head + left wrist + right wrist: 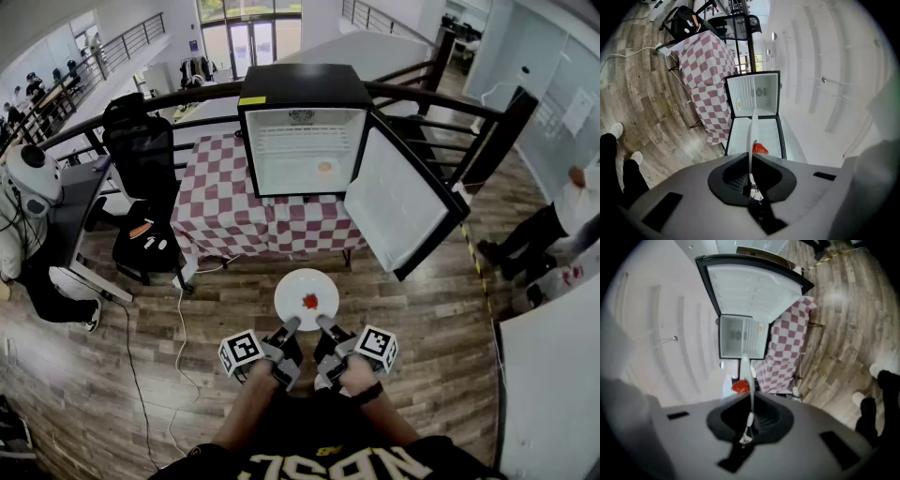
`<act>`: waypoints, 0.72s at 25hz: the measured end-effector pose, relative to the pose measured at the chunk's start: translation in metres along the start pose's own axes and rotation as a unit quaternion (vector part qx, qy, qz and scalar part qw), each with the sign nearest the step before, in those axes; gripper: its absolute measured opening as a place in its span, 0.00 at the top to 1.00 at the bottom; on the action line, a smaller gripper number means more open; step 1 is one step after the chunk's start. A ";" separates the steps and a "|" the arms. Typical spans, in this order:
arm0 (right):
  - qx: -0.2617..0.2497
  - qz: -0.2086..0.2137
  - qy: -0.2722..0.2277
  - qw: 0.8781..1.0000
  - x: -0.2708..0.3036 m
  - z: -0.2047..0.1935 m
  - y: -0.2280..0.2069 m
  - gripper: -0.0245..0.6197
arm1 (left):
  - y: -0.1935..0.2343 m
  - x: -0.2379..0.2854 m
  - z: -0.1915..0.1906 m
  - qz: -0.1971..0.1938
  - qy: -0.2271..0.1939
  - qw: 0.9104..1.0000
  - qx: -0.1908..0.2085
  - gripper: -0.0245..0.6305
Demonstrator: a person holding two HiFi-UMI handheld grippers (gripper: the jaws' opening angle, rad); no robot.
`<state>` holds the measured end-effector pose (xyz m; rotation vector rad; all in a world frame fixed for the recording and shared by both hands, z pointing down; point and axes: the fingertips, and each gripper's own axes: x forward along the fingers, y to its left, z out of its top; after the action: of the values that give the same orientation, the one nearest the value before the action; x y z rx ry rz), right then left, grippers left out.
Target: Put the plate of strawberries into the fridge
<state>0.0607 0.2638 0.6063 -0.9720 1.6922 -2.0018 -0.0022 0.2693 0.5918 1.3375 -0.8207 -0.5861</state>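
1. The left gripper (287, 330) has its jaws almost together, pinching the near rim of the white plate (296, 281). In the left gripper view the rim stands edge-on between the pads.
2. The right gripper (325, 326) pinches the same rim just beside the left one, its jaws nearly closed on the thin edge.
3. The plate is held out in front of the person, above the wooden floor (187, 375), with one red strawberry (310, 301) near its middle.
4. The fridge (300, 89) stands ahead on a table with a checkered cloth (211, 211). Its door (398, 202) is swung wide to the right.
5. The plate is well apart from the fridge and not yet inside.
6. A small pale orange thing (324, 167) lies on the fridge's lower shelf.
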 end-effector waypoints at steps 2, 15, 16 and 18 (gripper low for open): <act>0.001 -0.002 0.001 1.000 -0.005 0.000 -0.002 0.91 | 0.004 0.001 -0.003 -0.002 0.000 1.000 0.001 0.91; 0.012 0.005 0.007 1.000 -0.030 0.020 -0.008 0.91 | 0.002 0.017 -0.031 -0.005 -0.010 1.000 -0.003 0.91; 0.011 0.004 0.007 1.000 -0.032 0.023 -0.009 0.91 | 0.002 0.018 -0.034 -0.004 -0.011 1.000 -0.003 0.91; -0.001 -0.001 0.006 1.000 -0.038 0.029 -0.010 0.91 | 0.002 0.023 -0.041 -0.005 -0.012 1.000 -0.006 0.91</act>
<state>0.1089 0.2702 0.6071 -0.9645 1.7013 -2.0104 0.0442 0.2762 0.5970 1.3262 -0.8289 -0.6151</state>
